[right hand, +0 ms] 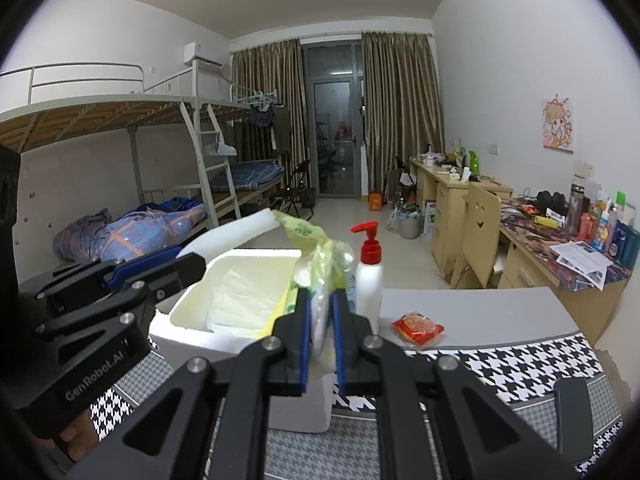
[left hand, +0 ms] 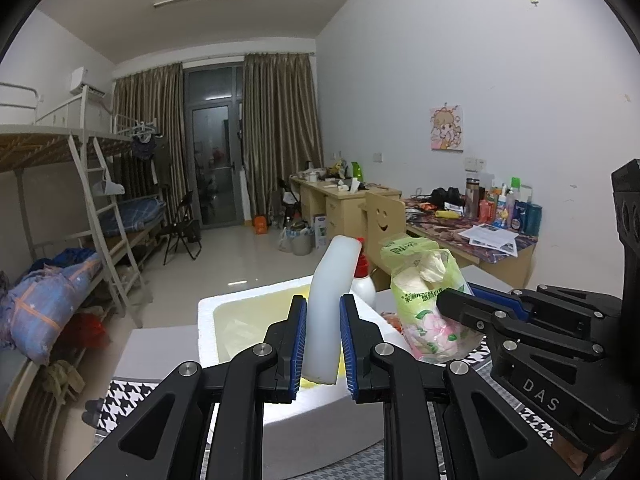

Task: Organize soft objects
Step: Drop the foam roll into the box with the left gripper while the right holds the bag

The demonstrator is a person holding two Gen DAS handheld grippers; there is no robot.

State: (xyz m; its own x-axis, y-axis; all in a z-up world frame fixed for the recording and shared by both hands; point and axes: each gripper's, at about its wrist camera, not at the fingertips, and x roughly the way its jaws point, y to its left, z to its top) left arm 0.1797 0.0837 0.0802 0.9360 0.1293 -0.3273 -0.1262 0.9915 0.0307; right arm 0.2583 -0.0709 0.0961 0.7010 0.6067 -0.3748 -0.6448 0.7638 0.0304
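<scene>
Left claw (left hand: 323, 354) grips one foam slab (left hand: 330, 304); right claw (right hand: 320, 330) one green bag (right hand: 320, 264).

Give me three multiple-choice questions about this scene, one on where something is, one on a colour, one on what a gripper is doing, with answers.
1. Where does the small red packet lie?
A. inside the foam box
B. on the grey tabletop, right of the pump bottle
C. on the floor

2. What colour is the top of the pump bottle?
A. red
B. blue
C. black

3. What is the left gripper doing?
A. standing open and empty
B. clamped on a white foam piece
C. clamped on the pump bottle

Answers: 1 B, the packet lies flat on the table, outside the foam box. 2 A, the bottle's pump head is red over a white body. 3 B, the white foam piece stands between its blue pads, while the right gripper clamps the green plastic bag.
</scene>
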